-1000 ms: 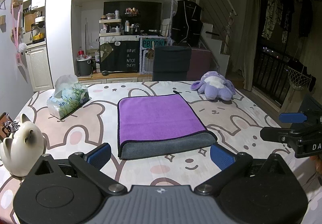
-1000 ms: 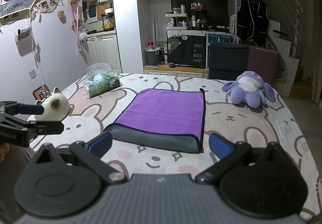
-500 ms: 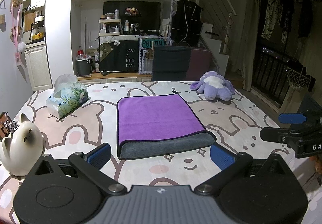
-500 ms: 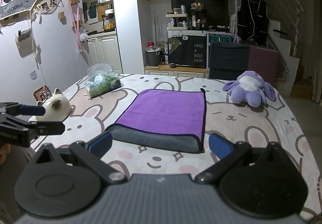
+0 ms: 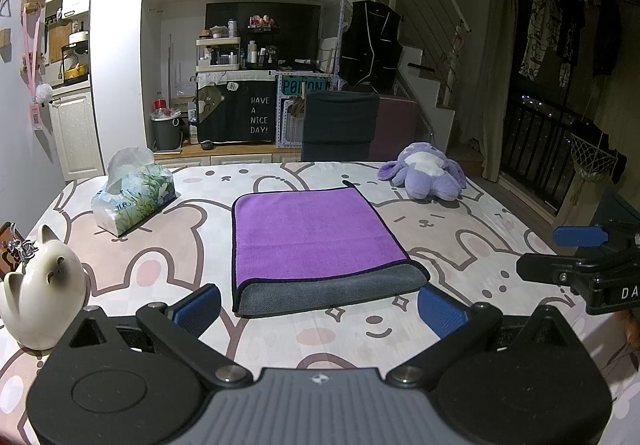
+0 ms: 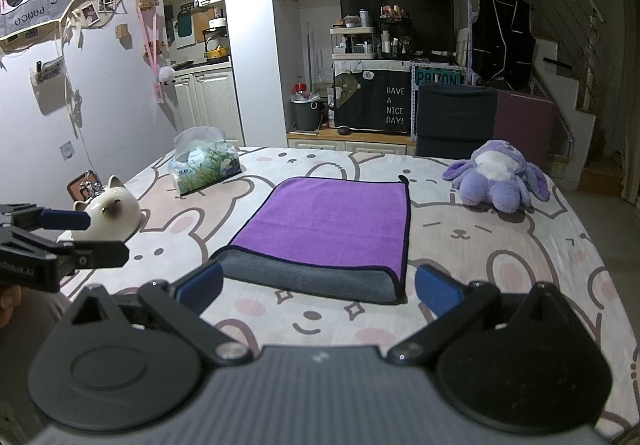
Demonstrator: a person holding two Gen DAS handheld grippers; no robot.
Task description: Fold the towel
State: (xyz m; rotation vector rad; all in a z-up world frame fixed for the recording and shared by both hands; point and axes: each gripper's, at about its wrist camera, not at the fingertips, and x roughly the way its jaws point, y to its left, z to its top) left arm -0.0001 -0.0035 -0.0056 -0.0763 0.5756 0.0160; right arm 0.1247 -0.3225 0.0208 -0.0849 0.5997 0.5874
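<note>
A purple towel (image 5: 312,229) with a grey underside lies folded flat on the table, its grey fold edge toward me; it also shows in the right wrist view (image 6: 332,229). My left gripper (image 5: 320,309) is open and empty, held just short of the towel's near edge. My right gripper (image 6: 318,287) is open and empty, also just short of that edge. The right gripper shows at the right side of the left wrist view (image 5: 580,257), and the left gripper at the left side of the right wrist view (image 6: 60,237).
On the rabbit-print tablecloth (image 5: 460,245) stand a tissue pack (image 5: 134,201) at far left, a ceramic cat figure (image 5: 42,285) at near left, and a purple plush toy (image 5: 426,177) at far right. A dark chair (image 5: 340,125) stands behind the table.
Nothing has visibly changed apart from a very slight shift of both views; the towel lies still and both grippers stay open.
</note>
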